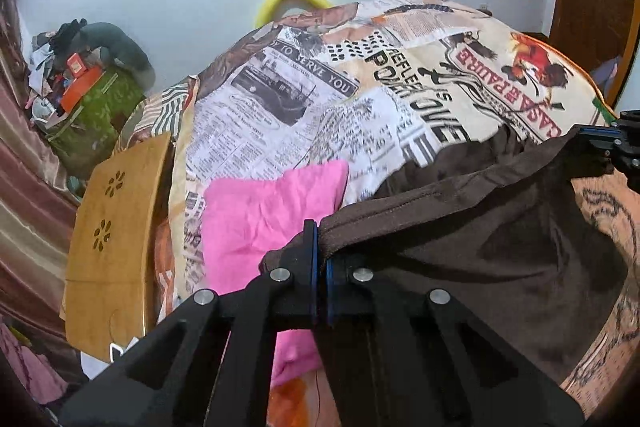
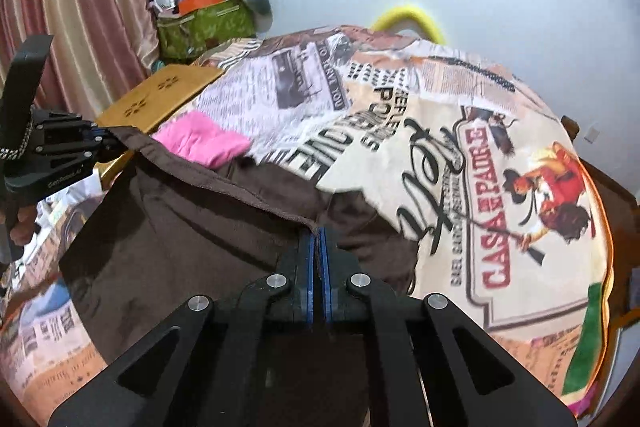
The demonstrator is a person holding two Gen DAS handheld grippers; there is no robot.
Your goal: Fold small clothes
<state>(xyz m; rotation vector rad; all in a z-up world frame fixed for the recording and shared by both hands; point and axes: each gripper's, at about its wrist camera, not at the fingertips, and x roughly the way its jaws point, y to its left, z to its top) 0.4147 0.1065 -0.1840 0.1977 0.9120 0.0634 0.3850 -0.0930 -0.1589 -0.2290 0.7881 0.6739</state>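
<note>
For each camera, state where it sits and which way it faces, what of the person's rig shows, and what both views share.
Left wrist: rides the left gripper, looking down along its fingers, shut on a corner of the brown garment; the right gripper shows at the right edge.
Right wrist: rides the right gripper, shut on the other corner; the left gripper and the hand holding it show at the left.
Shared: brown garment, pink cloth, newspaper-print bedcover, wooden board.
</note>
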